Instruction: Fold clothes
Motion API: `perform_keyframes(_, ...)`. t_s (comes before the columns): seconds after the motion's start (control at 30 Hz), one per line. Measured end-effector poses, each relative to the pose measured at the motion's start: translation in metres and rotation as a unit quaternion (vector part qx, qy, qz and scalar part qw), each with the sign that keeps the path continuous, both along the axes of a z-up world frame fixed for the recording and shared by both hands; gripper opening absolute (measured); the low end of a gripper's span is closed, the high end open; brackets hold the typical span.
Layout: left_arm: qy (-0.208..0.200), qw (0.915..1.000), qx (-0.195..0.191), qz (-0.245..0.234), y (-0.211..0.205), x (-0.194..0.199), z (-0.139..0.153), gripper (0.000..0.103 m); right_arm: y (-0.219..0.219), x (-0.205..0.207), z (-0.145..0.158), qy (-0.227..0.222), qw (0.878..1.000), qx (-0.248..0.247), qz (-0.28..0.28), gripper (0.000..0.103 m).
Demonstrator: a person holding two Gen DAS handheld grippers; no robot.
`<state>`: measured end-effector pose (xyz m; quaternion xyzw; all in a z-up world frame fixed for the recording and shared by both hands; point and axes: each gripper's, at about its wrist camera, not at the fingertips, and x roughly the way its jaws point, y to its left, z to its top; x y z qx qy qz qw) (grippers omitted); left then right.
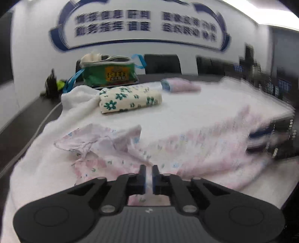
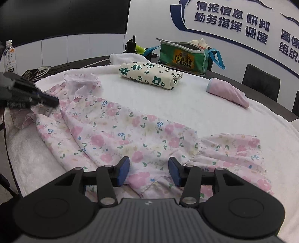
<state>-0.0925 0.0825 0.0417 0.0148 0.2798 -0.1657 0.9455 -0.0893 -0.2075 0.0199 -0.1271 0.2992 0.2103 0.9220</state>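
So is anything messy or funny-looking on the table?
Yes. The pink flowery garment lies crumpled and unfolded across the white towel, while the green-flowered bundle and pink roll behind it are neat. The left gripper is pinching its edge; the right gripper is open over it.

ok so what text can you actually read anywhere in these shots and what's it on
"情报信息 研判" on the wall sign, top row.
"勤务指挥 调度" on the same sign, second row.
"图像" and "组织" at that sign's right edge, cut off.
Green bag: yellow logo, too blurred to read.
Water bottle: label too small to read.
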Motion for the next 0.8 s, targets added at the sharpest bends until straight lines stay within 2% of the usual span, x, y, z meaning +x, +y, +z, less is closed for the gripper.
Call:
perform_keyframes(0.1,-0.020,0.9962,-0.084,-0.015,-0.017,0.008,0.027,0.034,-0.005,-0.004,0.022,-0.029,0.999,0.037,0.010,0.047)
perform_keyframes(0.13,-0.019,0.9959,-0.087,-0.014,-0.030,0.015,0.028,0.046,-0.004,0.001,0.030,-0.035,0.998,0.057,0.008,0.047)
perform_keyframes(0.2,-0.008,0.9982,-0.059,-0.011,-0.057,0.037,0.017,0.046,-0.001,0.017,0.039,-0.044,0.996,0.083,-0.002,0.046)
perform_keyframes(0.23,-0.002,0.9990,-0.045,-0.009,-0.071,0.048,0.012,0.046,0.005,0.030,0.039,-0.041,0.996,0.076,-0.011,0.044)
perform_keyframes(0.3,0.013,0.9998,-0.017,-0.001,-0.095,0.069,0.000,0.045,0.015,0.054,0.037,-0.032,0.997,0.064,-0.028,0.031)
perform_keyframes(0.33,0.031,0.9994,-0.007,0.012,-0.098,0.078,-0.010,0.040,0.017,0.065,0.033,-0.014,0.997,0.064,-0.030,0.029)
perform_keyframes(0.4,0.066,0.9974,-0.007,0.030,-0.095,0.090,-0.028,0.038,0.019,0.081,0.022,0.016,0.998,0.053,-0.041,0.024)
perform_keyframes(0.5,0.048,0.9983,-0.027,0.022,-0.085,0.086,-0.038,0.037,0.005,0.091,0.004,0.035,0.995,0.021,-0.088,0.023)
perform_keyframes(0.57,0.043,0.9984,-0.030,0.020,-0.082,0.085,-0.040,0.037,-0.029,0.088,-0.001,0.037,0.989,0.043,-0.136,0.026)
perform_keyframes(0.6,0.044,0.9982,-0.034,0.020,-0.081,0.085,-0.040,0.038,-0.046,0.087,-0.002,0.040,0.985,0.057,-0.159,0.031)
perform_keyframes(0.63,0.045,0.9979,-0.041,0.020,-0.078,0.085,-0.040,0.038,-0.063,0.085,-0.001,0.047,0.979,0.088,-0.175,0.031)
perform_keyframes(0.67,0.047,0.9975,-0.050,0.020,-0.075,0.086,-0.041,0.038,-0.079,0.081,0.000,0.044,0.972,0.093,-0.209,0.025)
perform_keyframes(0.7,0.048,0.9969,-0.059,0.020,-0.073,0.086,-0.041,0.038,-0.093,0.077,0.002,0.039,0.965,0.096,-0.242,0.022)
perform_keyframes(0.8,0.051,0.9959,-0.073,0.019,-0.069,0.085,-0.039,0.038,-0.118,0.057,0.004,0.003,0.949,0.046,-0.313,0.023)
